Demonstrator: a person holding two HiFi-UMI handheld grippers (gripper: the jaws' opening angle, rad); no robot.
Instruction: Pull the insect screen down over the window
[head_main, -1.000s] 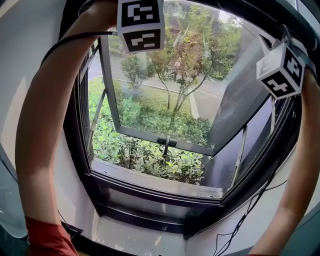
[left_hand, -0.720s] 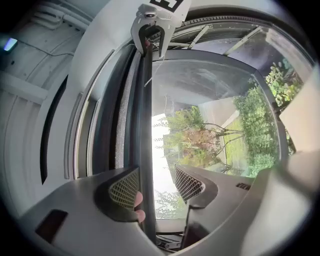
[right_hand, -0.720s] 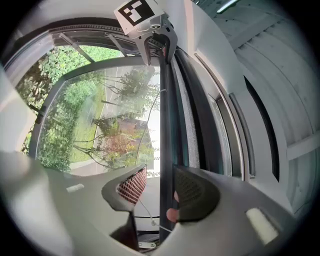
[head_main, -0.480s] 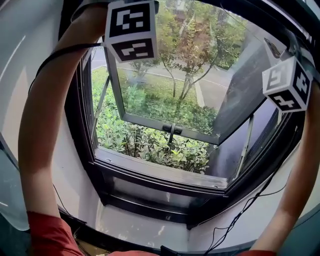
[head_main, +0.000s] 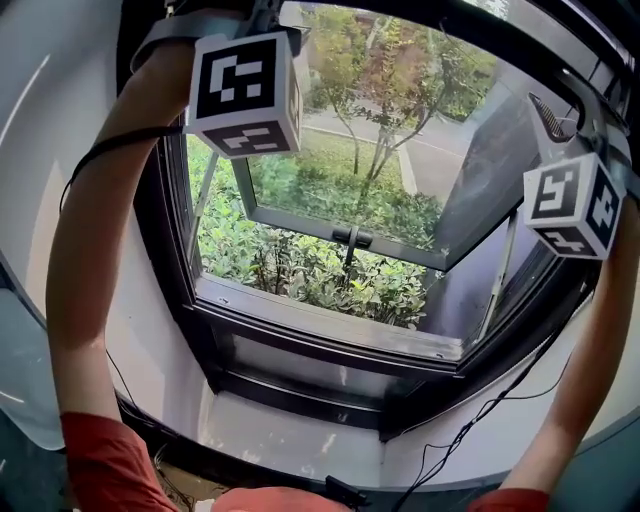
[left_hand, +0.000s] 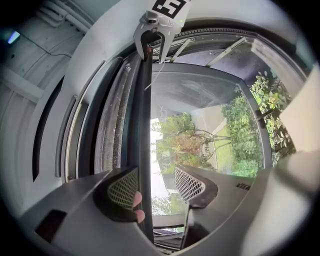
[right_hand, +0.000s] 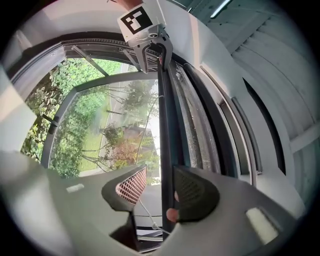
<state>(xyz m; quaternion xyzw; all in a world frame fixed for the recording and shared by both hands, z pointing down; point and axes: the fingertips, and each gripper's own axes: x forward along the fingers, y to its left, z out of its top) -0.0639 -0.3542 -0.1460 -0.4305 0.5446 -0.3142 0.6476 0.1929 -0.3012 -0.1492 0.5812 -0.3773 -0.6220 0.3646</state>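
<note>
The insect screen's dark pull bar (left_hand: 144, 125) runs across the top of the window, with a strip of grey mesh (left_hand: 111, 125) beside it. My left gripper (left_hand: 156, 186) is open around the bar, which rests against one pad (left_hand: 122, 187) and stands clear of the other. My right gripper (right_hand: 159, 191) holds the same bar (right_hand: 166, 125) the same way, open, with the bar against one pad (right_hand: 192, 192). A person's fingertips show behind each bar. In the head view only the marker cubes (head_main: 245, 95) (head_main: 570, 205) show, and the bar is hidden.
The glass sash (head_main: 400, 250) is swung outward with its handle (head_main: 352, 238) at the lower edge. Below are the metal sill (head_main: 320, 325) and a white ledge (head_main: 290, 435). A black cable (head_main: 470, 430) hangs at the right. Bare forearms frame both sides.
Both marker cubes have come lower in the head view, the left one drifting left. The window opening sits a little higher and the sill nearer the middle.
</note>
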